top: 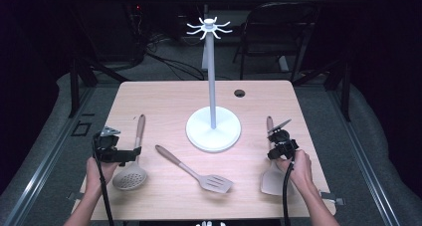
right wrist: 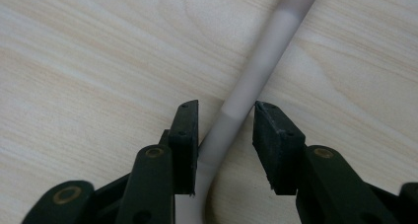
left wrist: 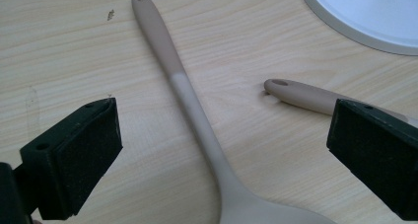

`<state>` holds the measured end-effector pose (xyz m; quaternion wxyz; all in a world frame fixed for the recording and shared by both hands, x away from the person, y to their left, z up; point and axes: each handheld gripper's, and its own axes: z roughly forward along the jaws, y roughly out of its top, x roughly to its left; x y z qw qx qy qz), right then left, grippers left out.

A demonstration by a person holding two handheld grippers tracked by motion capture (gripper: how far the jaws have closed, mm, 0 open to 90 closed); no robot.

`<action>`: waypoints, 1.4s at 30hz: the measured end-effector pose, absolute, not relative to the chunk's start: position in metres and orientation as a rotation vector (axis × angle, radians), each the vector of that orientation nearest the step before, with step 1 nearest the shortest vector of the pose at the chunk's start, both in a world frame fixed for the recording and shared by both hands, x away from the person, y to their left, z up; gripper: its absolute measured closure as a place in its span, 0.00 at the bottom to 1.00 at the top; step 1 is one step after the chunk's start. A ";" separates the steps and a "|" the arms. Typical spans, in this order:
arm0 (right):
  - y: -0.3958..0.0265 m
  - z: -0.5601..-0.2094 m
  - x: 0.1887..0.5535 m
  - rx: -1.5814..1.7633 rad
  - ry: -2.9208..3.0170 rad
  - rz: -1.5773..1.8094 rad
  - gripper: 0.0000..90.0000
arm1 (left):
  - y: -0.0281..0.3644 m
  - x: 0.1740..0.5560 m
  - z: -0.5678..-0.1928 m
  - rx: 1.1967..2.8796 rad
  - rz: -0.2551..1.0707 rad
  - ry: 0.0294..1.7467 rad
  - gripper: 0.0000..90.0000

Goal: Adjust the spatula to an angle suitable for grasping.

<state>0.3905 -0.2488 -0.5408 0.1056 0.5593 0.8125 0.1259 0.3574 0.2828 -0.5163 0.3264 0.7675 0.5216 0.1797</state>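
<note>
Straddling handle of solid spatula (top: pixel 272 178), right gripper (top: pixel 279 133) jaws stood either side of it, narrow gaps visible in right gripper view (right wrist: pixel 224 120), pads not pressing. Spatula lay flat at table (top: pixel 164 94) right edge. Left gripper (top: pixel 133 154) gaped wide above skimmer (top: pixel 130 176) handle (left wrist: pixel 183 86), clear of it. Slotted turner (top: pixel 214 182) lay between, near hook stand (top: pixel 213 129). Nothing hung on stand.

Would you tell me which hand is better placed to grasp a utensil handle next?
Right. The right gripper already straddles the solid spatula handle, fingers close beside it. The left gripper hangs wide open above the skimmer.
</note>
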 end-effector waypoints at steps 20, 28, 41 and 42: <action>-0.263 -0.543 0.409 1.854 2.310 0.433 0.79 | 0.281 0.356 -0.517 2.033 0.480 1.352 0.00; -0.274 -0.543 0.409 1.877 2.274 0.451 0.88 | 0.282 0.357 -0.518 2.037 0.468 1.352 0.00; -0.280 -0.531 0.400 1.777 2.264 0.552 0.87 | 0.279 0.356 -0.518 2.032 0.465 1.338 0.00; -0.279 -0.529 0.398 1.750 2.264 0.556 0.87 | 0.279 0.356 -0.518 2.030 0.463 1.339 0.00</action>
